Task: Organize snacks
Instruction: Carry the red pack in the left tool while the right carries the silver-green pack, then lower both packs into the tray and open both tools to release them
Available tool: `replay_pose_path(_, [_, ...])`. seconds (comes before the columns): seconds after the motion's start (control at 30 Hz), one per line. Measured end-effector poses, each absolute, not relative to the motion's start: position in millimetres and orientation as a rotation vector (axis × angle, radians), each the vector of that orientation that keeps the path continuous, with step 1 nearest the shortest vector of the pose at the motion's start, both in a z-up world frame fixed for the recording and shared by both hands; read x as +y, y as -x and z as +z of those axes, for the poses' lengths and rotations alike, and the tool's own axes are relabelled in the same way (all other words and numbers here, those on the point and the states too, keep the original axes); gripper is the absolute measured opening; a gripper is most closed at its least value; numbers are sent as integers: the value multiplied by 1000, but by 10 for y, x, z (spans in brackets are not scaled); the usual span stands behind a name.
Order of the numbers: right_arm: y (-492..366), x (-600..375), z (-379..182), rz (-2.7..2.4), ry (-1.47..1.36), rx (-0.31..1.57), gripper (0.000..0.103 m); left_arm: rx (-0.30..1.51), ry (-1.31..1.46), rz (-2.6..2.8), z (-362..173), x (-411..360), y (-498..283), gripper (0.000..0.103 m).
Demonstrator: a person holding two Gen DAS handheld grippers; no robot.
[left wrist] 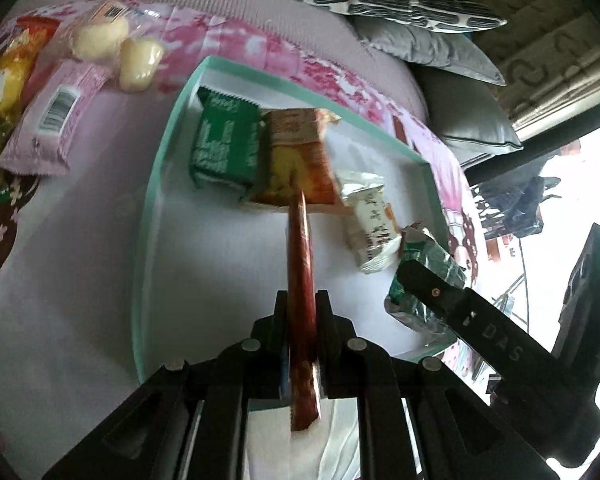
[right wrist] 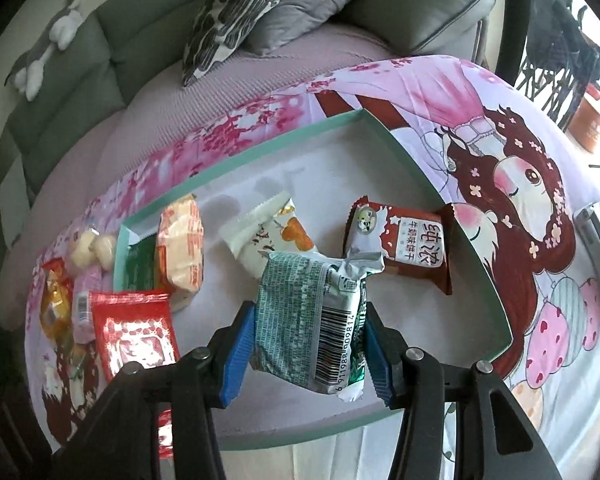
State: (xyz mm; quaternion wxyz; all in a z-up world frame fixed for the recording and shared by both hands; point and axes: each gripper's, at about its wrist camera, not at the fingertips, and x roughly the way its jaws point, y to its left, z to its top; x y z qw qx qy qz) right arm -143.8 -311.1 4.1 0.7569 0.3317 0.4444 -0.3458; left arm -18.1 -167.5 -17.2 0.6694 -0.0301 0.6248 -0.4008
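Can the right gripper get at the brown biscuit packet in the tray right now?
Probably not: the right gripper is already shut on a green snack packet. The brown packet lies uncovered just beyond it.

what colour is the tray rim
Mint green tray rim, clearest in the right wrist view.

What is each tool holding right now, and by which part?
The left tool grips a red snack packet across its flat faces near one end. The right tool clamps a green-and-white snack packet by its side edges.
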Motion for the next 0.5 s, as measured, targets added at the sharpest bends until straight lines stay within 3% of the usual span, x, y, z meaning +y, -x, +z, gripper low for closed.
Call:
replay_pose_path(0.23, [1376, -3086, -53, -749, -710, 1022, 54, 1414, 87, -882, -248, -1589, 89, 13])
replay_pose_path(0.4, [1331, -3062, -93, -736, -700, 1046, 55, 1414, 56, -838, -285, -1550, 46, 20])
replay_pose_path(0.5, [1329, -3061, -95, -740, -695, 1048, 60, 1399, 20, -822, -271, -1541, 55, 23])
